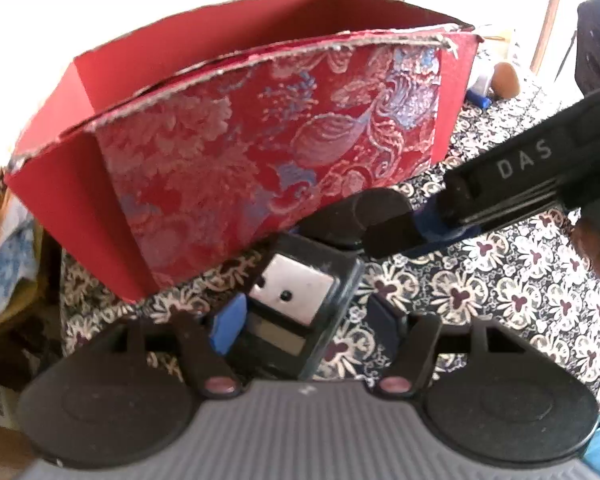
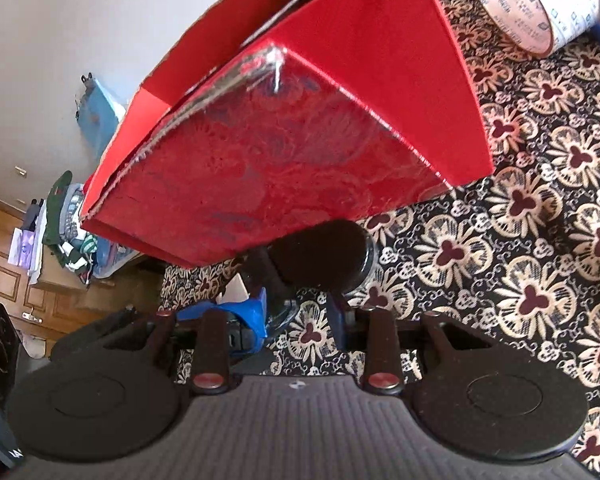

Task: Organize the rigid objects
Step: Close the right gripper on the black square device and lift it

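Flower-patterned cloth (image 1: 500, 288) carries a tall red box (image 1: 240, 152), with a black gadget (image 1: 300, 300) lying just in front of it
Left gripper (image 1: 305, 318) straddles the gadget with jaws wide, not pinching; right gripper (image 2: 296, 322) narrow and empty; the hard, smooth casing looks light, so pinch its flat sides

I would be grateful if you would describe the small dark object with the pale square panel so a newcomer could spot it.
Start at the large red box with its floral brocade front, standing on the flower-patterned cloth. Just in front of its lower edge lies a small dark boxy device, between the left gripper fingers. Unlike the rounded black object beside it, it bears a pale square panel with two dark dots.
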